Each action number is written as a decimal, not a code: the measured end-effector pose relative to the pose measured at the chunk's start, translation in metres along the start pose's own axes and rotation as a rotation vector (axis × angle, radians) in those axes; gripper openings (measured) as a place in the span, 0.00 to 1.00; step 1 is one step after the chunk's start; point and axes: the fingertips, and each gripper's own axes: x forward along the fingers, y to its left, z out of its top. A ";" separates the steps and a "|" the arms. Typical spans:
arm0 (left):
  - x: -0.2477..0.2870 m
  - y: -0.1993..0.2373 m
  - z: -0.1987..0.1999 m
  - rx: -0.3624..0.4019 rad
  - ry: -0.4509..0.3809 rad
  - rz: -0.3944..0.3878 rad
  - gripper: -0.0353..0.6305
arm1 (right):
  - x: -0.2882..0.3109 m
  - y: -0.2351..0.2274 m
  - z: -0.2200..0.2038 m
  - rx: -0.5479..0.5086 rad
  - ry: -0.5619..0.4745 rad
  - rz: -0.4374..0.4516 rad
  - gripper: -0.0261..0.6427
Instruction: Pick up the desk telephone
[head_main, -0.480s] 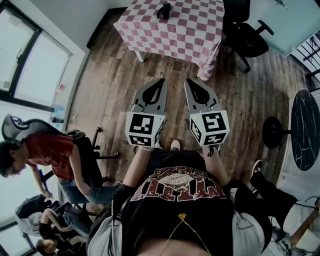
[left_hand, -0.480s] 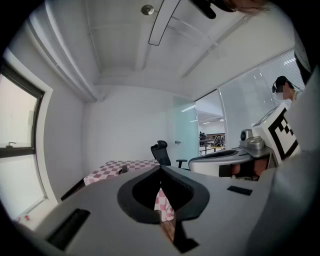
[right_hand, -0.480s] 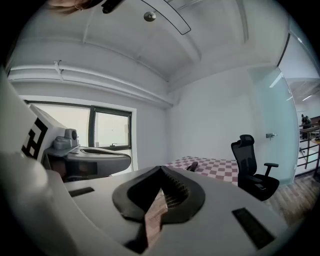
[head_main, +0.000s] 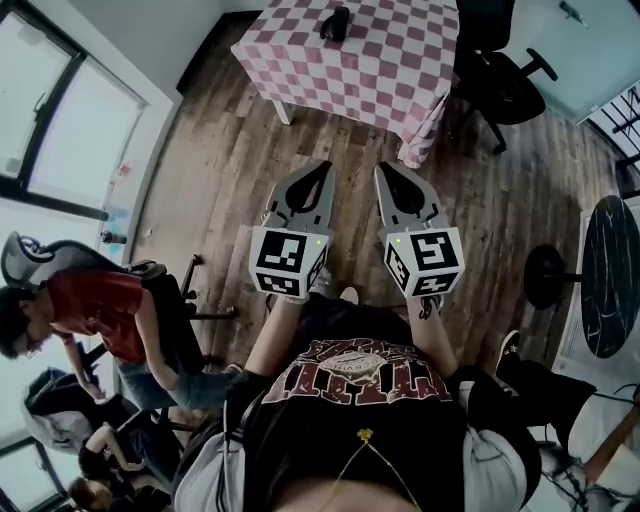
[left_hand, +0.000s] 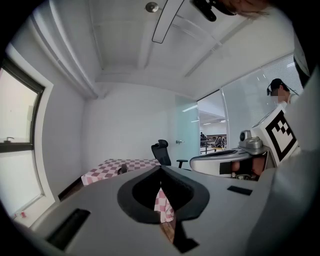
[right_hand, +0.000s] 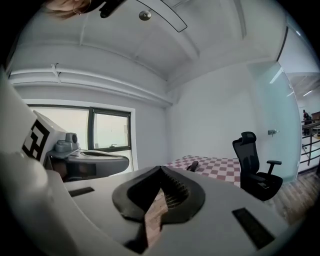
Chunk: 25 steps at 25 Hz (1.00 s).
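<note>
The desk telephone (head_main: 335, 22) is a small black shape on the table with the pink-and-white checked cloth (head_main: 390, 70), far ahead at the top of the head view. My left gripper (head_main: 321, 167) and right gripper (head_main: 382, 169) are held side by side at waist height over the wooden floor, well short of the table. Both are shut with nothing in them. The left gripper view shows its tips (left_hand: 161, 169) meeting, with the telephone (left_hand: 121, 169) small and distant. In the right gripper view the shut gripper (right_hand: 161, 169) points toward the telephone (right_hand: 192, 165).
A black office chair (head_main: 500, 75) stands right of the table. A round dark table (head_main: 610, 270) is at the far right. People sit by the windows (head_main: 90, 310) at the left. Bare wooden floor (head_main: 240, 160) lies between me and the table.
The table and both grippers sit slightly lower in the head view. Both grippers stay shut and side by side.
</note>
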 end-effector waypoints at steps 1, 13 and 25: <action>0.005 0.004 0.000 -0.001 0.001 -0.002 0.06 | 0.005 -0.003 0.000 -0.001 0.002 -0.004 0.07; 0.076 0.072 0.005 -0.001 0.021 -0.077 0.06 | 0.091 -0.027 0.015 0.005 0.008 -0.063 0.07; 0.101 0.159 0.004 -0.006 0.033 -0.091 0.06 | 0.177 -0.012 0.025 -0.004 0.019 -0.088 0.07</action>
